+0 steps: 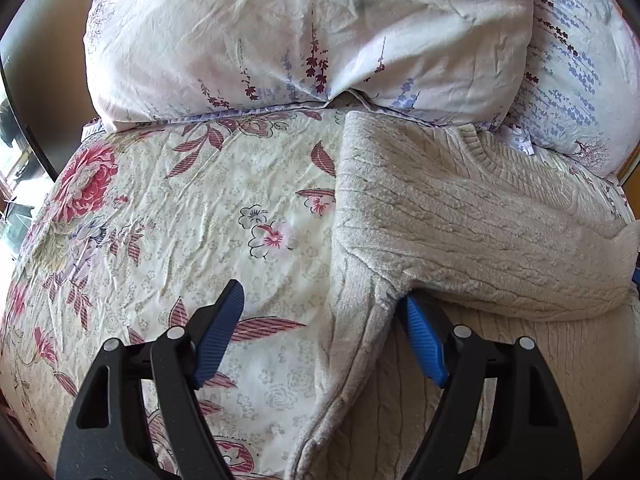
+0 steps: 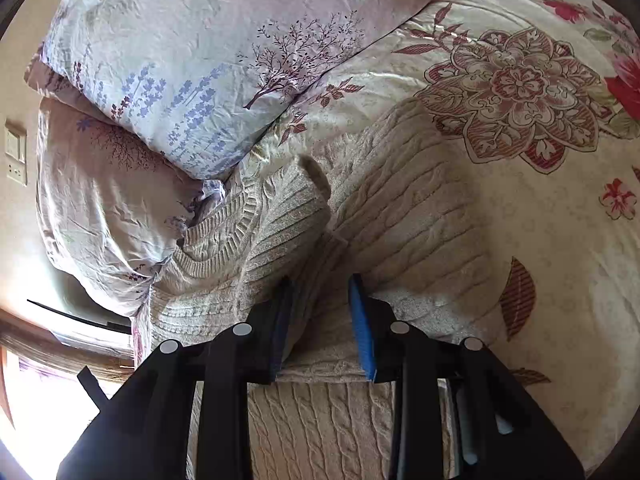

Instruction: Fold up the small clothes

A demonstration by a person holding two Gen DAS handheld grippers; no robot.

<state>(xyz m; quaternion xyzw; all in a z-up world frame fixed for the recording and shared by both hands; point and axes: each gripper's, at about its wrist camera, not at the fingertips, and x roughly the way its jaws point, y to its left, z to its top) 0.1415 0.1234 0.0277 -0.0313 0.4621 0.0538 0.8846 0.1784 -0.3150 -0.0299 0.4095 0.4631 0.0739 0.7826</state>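
Observation:
A cream cable-knit sweater [image 1: 460, 216] lies on a floral bedspread [image 1: 180, 220], partly folded, one sleeve laid across its body. My left gripper [image 1: 320, 300] is open wide over the sweater's left edge; its right finger [image 1: 424, 344] is tucked under a fold, its left finger [image 1: 220, 332] is over the bedspread. In the right wrist view the sweater [image 2: 400, 216] fills the middle, its ribbed neck at the left. My right gripper [image 2: 320, 304] has its jaws partly closed around a raised fold of the sweater; contact with the pads is unclear.
Two pillows [image 1: 300, 32] with purple flower print lie at the head of the bed, touching the sweater's top; they also show in the right wrist view [image 2: 180, 60]. A wall with a light switch [image 2: 16, 152] is at the left. The floral bedspread [image 2: 540, 160] extends right.

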